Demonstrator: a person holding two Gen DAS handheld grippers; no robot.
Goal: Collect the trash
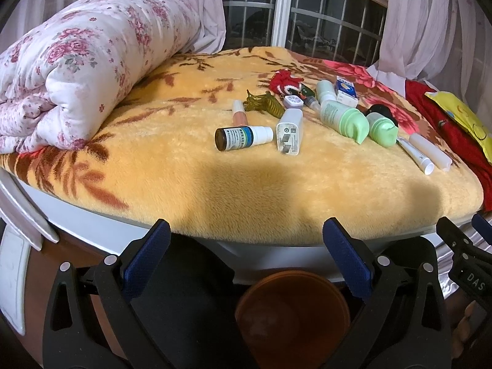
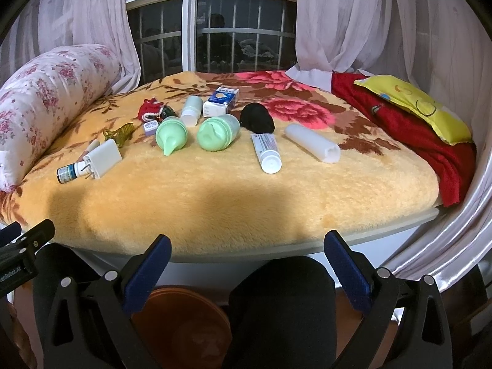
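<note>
left gripper [image 1: 246, 246]: jaws spread, empty, low in frame
right gripper [image 2: 247, 261]: jaws spread, empty
brown bin [image 1: 292, 316]: bottom centre, below the bed edge
dropper bottle [image 1: 243, 136]: mid-frame, beside white charger [image 1: 289, 135]; may roll on the plush
green bottles [image 2: 215, 130]: centre, crowded; risk of nudging neighbours

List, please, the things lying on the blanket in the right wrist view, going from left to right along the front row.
Small brown bottle → white charger plug → green pump bottle with a spout → green capped bottle → white tube → white cylinder.
</note>
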